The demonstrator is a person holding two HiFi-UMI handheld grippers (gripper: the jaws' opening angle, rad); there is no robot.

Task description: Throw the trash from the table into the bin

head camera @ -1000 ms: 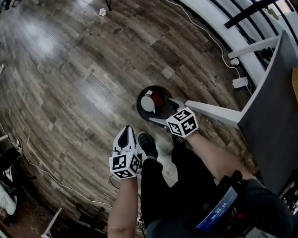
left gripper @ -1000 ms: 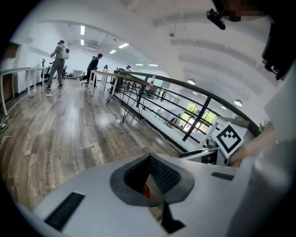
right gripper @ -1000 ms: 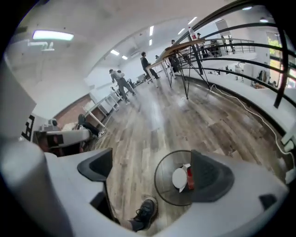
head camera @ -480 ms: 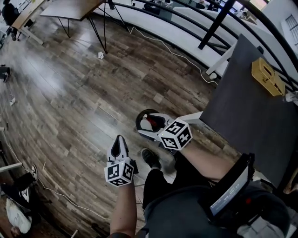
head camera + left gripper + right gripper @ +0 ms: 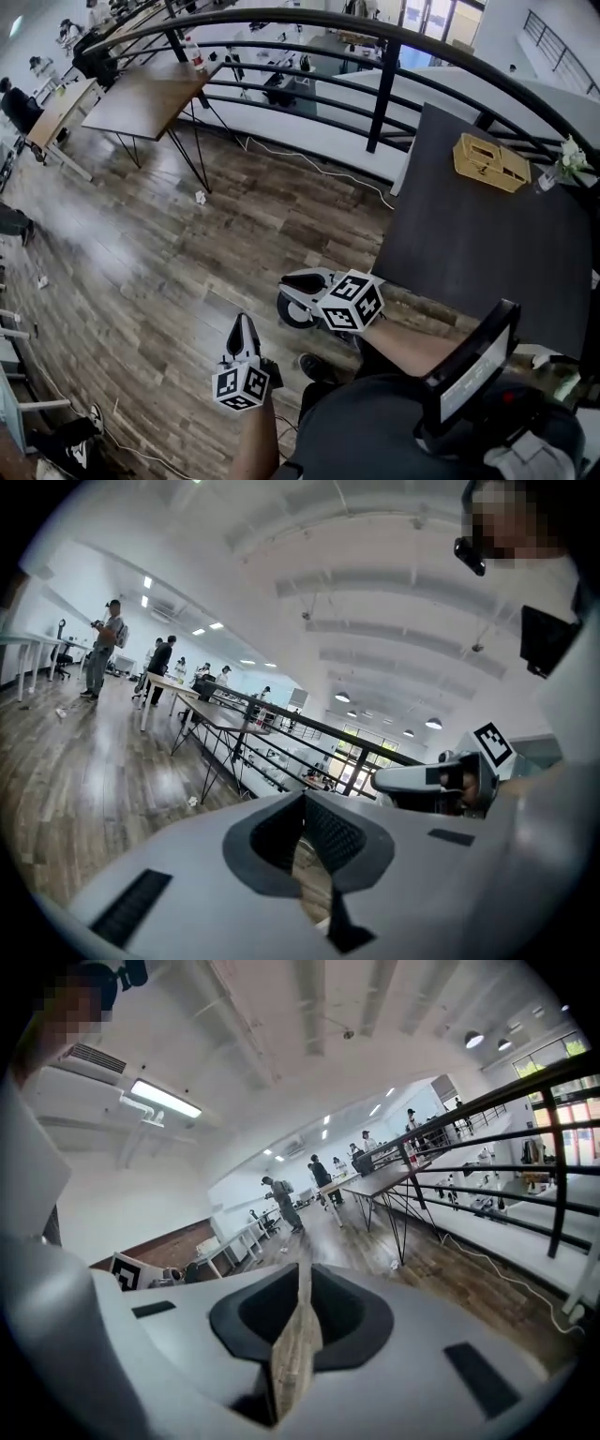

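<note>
Trash lies on the dark table [image 5: 469,253] at the right of the scene, all of it along the far edge, close under the railing [image 5: 382,94]. The bin [image 5: 291,316] stands on the floor just left of the table's near corner, mostly covered by the right gripper [image 5: 289,281] and close to the person's shoe [image 5: 322,367]. A step toward the table could kick it over or shift it from under a drop. The tan cardboard piece [image 5: 489,161] sits so near the far edge that a clumsy nudge could push it off behind the table. The small pale scrap [image 5: 565,161] at the far right corner looks the harder reach; I cannot tell what it is. The right gripper's jaws have just been closing and now meet with nothing between them. The left gripper [image 5: 243,323], near and to the left, is likewise closed and empty. Either must be opened before it reaches in, or it will only shove the trash.
</note>
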